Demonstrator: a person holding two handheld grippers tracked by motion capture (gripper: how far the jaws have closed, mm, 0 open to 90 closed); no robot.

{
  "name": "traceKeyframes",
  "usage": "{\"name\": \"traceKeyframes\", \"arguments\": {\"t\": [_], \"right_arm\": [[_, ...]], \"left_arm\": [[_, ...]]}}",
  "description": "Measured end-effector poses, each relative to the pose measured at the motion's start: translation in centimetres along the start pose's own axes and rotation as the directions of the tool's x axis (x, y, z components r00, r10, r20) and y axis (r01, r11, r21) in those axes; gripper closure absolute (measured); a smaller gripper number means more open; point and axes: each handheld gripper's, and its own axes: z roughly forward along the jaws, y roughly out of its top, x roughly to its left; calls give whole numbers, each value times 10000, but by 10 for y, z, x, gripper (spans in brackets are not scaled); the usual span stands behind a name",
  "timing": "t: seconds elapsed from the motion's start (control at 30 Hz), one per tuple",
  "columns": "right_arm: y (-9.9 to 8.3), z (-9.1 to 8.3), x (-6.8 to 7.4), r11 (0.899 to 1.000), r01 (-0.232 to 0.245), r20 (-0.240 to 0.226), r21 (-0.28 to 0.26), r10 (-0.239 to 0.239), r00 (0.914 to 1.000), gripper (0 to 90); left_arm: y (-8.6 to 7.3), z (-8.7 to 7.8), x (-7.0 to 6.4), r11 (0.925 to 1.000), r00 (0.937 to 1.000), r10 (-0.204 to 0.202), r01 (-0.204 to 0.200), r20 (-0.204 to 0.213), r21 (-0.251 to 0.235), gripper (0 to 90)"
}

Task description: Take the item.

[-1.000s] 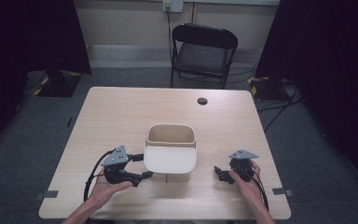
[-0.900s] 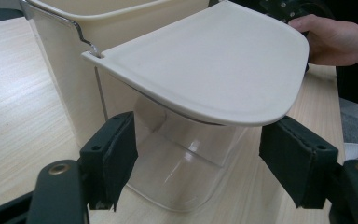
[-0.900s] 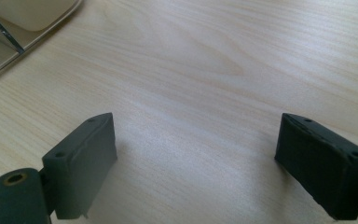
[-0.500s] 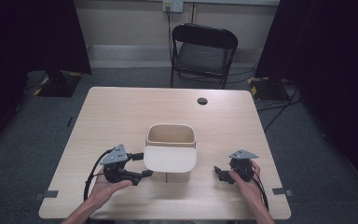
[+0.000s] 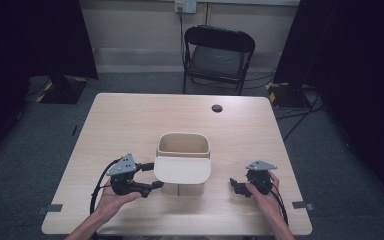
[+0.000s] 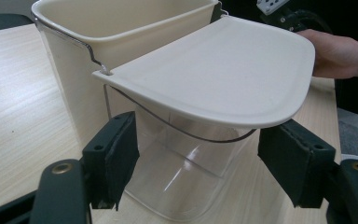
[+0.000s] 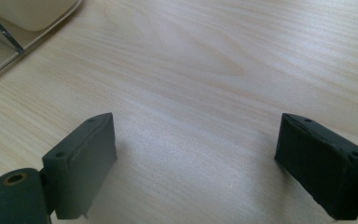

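Note:
A cream bin stands mid-table with its flat lid hanging out toward the near edge. In the left gripper view the lid juts over a clear plastic part at the front of the bin, which has a wire bail. My left gripper sits just left of the lid, open. Its jaws stand on either side of the clear part, below the lid, gripping nothing. My right gripper rests right of the bin, open over bare wood.
A small black round object lies near the table's far edge. A black folding chair stands behind the table. Dark curtains flank both sides. The person's right hand shows beyond the lid.
The left gripper has edged slightly to the left. Bin, lid and right gripper stand as before.

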Motion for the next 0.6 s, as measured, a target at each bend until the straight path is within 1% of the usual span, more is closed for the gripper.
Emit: {"name": "traceKeyframes", "arguments": {"t": [0.2,0.23,0.27,0.3,0.33,0.37,0.4,0.5,0.6], "right_arm": [[0,0,0,10000,1,-1,-1,-1,10000,114],[0,0,0,10000,-1,-2,0,1,10000,114],[0,0,0,10000,0,-1,0,0,10000,114],[0,0,0,10000,1,-1,0,-1,10000,114],[0,0,0,10000,-1,-2,0,1,10000,114],[0,0,0,10000,-1,-2,0,1,10000,114],[0,0,0,10000,-1,-1,0,1,10000,114],[0,0,0,10000,2,0,-2,-2,10000,114],[0,0,0,10000,-1,0,-1,1,10000,114]], "left_arm": [[1,0,-1,9999,10000,-51,51,1,-129,282],[2,0,-1,9999,10000,-62,61,-18,-108,282],[2,0,-1,10000,9999,-12,12,-110,-46,286],[3,0,-1,10000,9999,39,-39,-117,-19,293],[4,-1,-1,10000,9998,17,-18,-175,-51,298],[4,-1,-1,10000,9998,17,-18,-175,-51,302],[4,0,-1,9999,9998,-81,79,-157,-91,302],[4,-1,-1,9999,9999,-27,24,-157,-156,302],[4,0,-1,9998,9999,-79,77,-138,-172,297]]}}
